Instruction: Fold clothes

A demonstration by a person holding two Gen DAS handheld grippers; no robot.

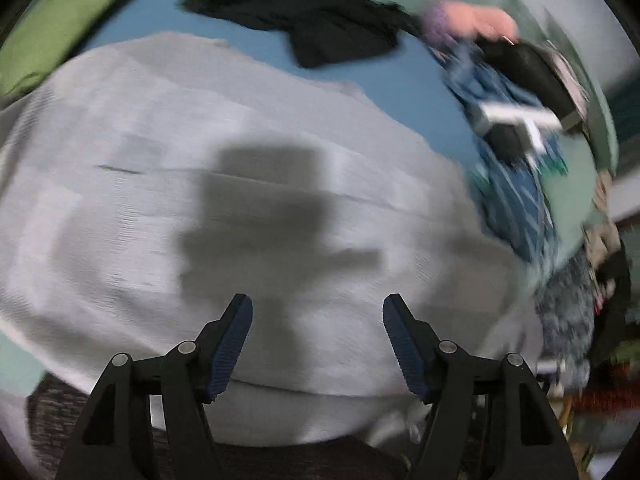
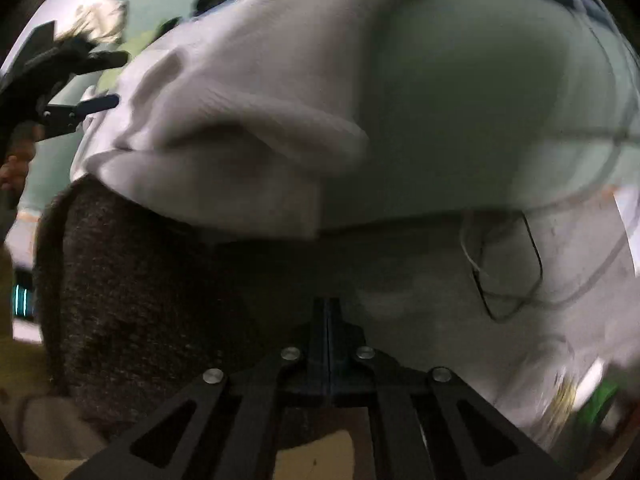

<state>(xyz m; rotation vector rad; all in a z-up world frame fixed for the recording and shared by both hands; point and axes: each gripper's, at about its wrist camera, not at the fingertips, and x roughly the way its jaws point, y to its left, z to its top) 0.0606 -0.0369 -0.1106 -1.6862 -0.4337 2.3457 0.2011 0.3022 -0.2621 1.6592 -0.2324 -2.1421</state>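
The grey garment [image 1: 224,184] lies spread across the blue bed surface [image 1: 384,76], directly ahead of and below the left gripper [image 1: 317,320]. Its long axis seems to run left-right across the left wrist view (blur makes the exact outline uncertain). The left gripper has its jaws wide apart with nothing between them; it hovers over the near half of the cloth and casts its shadow on the middle.

The right gripper [image 2: 328,312] has its fingers pressed together, and no cloth is visible between them. It sits low at the near edge, the garment [image 2: 248,92] lying ahead and up-left, with a rumpled lifted fold on that side. The left gripper [image 2: 98,80] shows in the right wrist view at the far left edge of the fabric, just beside it (touching or not cannot be told).

Judgement: the left gripper is the nearer one to a usable edge, so the next grasp probably turns on closing over the hem just ahead of its fingers; the right one would first have to open.

Other clothes are off to the side: a black garment [image 1: 312,20] at the far end of the bed, a green pillow [image 1: 56,28] far left, and a mixed pile [image 1: 516,128] along the right edge. A dark knitted fabric [image 2: 140,288] lies under the near hem of the grey piece.
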